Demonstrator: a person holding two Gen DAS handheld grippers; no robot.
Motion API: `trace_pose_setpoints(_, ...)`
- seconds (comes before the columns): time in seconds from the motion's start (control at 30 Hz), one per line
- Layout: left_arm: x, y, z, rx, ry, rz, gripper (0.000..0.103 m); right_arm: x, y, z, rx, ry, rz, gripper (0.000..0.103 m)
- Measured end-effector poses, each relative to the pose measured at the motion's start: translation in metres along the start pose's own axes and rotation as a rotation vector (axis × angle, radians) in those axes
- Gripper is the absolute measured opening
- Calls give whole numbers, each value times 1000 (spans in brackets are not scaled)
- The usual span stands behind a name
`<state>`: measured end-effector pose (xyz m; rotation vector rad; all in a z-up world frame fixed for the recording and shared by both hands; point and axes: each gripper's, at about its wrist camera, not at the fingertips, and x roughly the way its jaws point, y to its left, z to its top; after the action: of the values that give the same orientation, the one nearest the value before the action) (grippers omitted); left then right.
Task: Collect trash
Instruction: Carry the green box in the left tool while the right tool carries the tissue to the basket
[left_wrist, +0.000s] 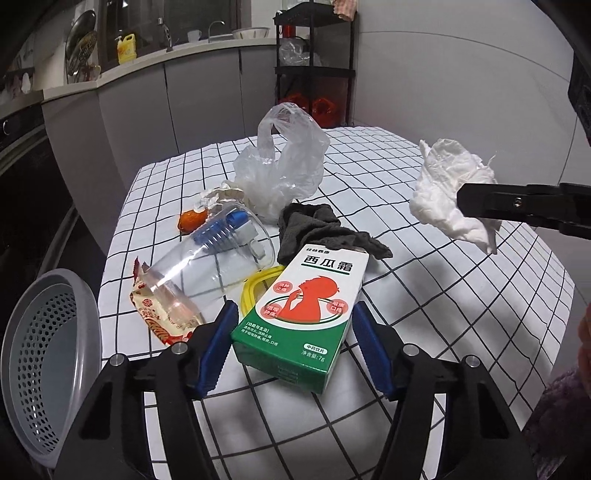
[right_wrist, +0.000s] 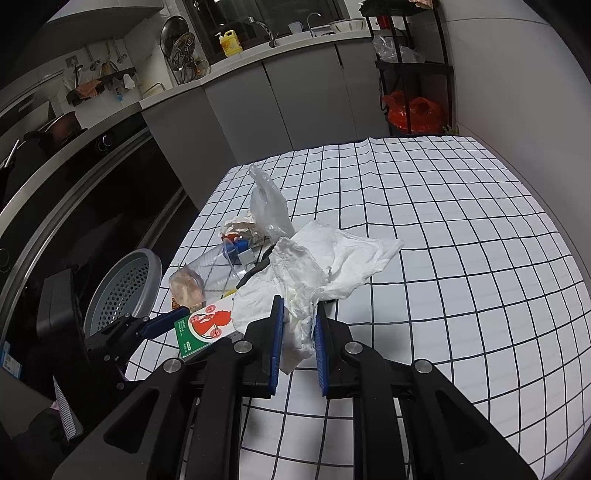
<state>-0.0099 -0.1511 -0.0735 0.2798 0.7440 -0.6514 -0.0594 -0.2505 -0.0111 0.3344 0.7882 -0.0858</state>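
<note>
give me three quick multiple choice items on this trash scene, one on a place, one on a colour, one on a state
1. Where is the grey perforated plastic basket?
A. on the middle of the table
B. off the table's left edge
C. on the black shelf

2. What colours is the cardboard medicine box?
A. green and white with a red figure
B. blue and yellow
C. plain brown

3. What is the right tool doing?
A. open over the table
B. shut on the crumpled white tissue
C. shut on the clear plastic cup

Answers:
1. B, the basket sits beyond the left edge of the checked tablecloth.
2. A, the printed face shows those colours.
3. B, tissue is pinched between the blue pads, lifted off the cloth, while the left tool stands open around the box.
</note>
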Motion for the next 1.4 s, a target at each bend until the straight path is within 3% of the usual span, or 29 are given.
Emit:
trace_pose_setpoints(1.03,-63,41,0,-118,-104,20,56,15,23,0,-31,15,20,15)
trace_pose_setpoints(1.4,-84,66,0,-158,-145,72,56,18,43,3,-55,11,55,15)
